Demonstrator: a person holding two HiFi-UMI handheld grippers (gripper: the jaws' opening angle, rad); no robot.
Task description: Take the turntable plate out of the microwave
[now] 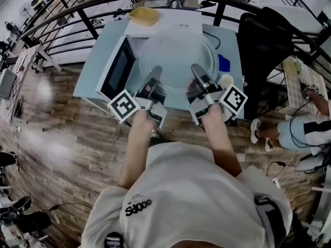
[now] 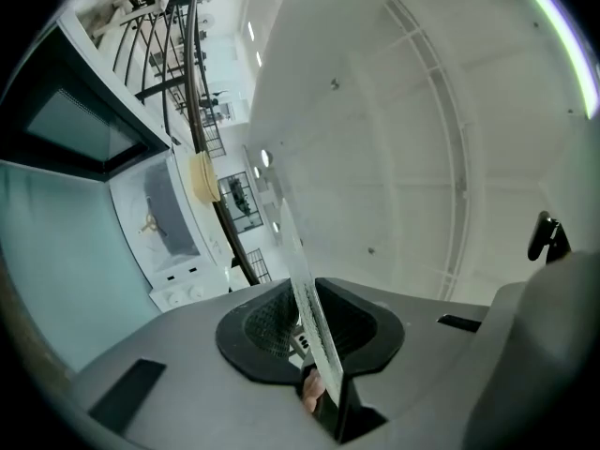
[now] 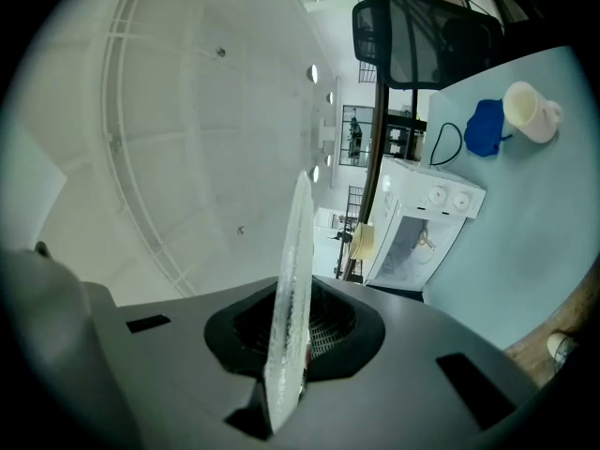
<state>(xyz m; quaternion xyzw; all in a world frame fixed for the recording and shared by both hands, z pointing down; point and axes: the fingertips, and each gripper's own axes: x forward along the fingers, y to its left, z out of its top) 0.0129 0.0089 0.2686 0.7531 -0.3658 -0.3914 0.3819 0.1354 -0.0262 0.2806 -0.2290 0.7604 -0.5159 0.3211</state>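
Clear glass fills the space ahead of both tongs: the left tongs (image 1: 153,79) and the right tongs (image 1: 198,75) each pinch the near rim of the turntable plate (image 1: 178,53), their jaws nearly closed, with the ribbed glass edge pressed between the pads in each gripper view. The two grips sit side by side on the person's edge of the disc, so neither hand is nearer, and the plate reaches away from them, roughly flat and slightly raised at its far side. It hangs in the air, out of the cavity and above the microwave (image 1: 173,22), whose door (image 1: 118,68) stands open to the left. Beyond and to the right on the pale blue surface (image 1: 91,71) lie a white mug (image 1: 226,80) and a blue cloth (image 1: 223,63); a yellow dish (image 1: 144,15) rests on the microwave's top. The removal looks all but done; what remains is probably carrying the disc toward bare surface.
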